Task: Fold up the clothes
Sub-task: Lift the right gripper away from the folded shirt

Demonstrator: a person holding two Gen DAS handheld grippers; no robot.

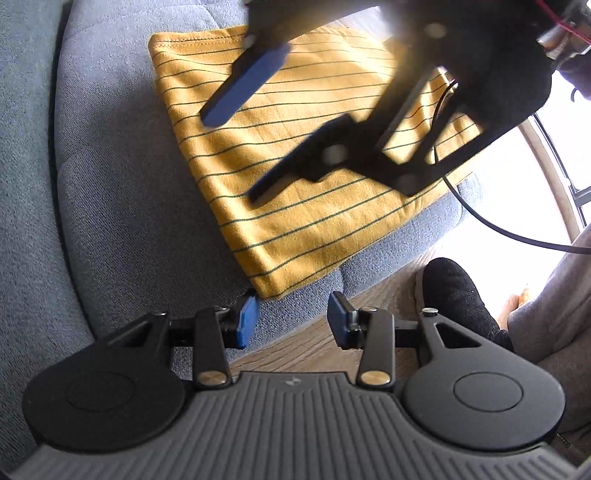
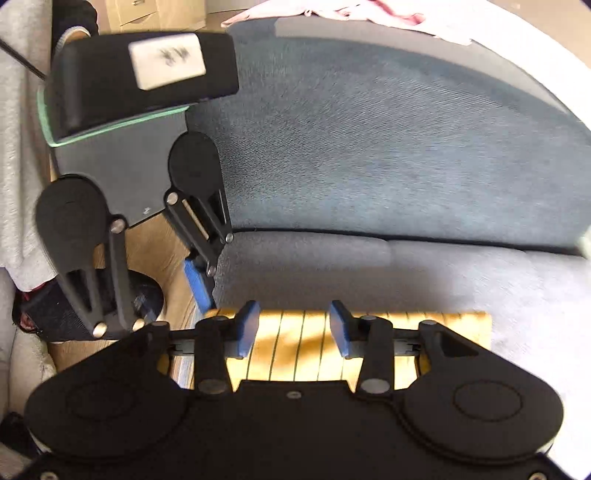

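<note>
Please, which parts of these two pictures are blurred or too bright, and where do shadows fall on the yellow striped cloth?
Left wrist view: the right gripper is motion-blurred, the window is overexposed white, and the yellow striped garment is sharp with gripper shadows across it. Right wrist view: the left gripper and the sofa are smeared; a soft shadow crosses the garment.

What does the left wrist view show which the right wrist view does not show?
Only the left wrist view shows the whole folded yellow striped garment and a bright window. Only the right wrist view shows pink clothes at the far edge of the sofa and a cardboard box. Both show the blue-grey sofa, the wooden floor, a black shoe, and both tools open: left tool, right tool.
</note>
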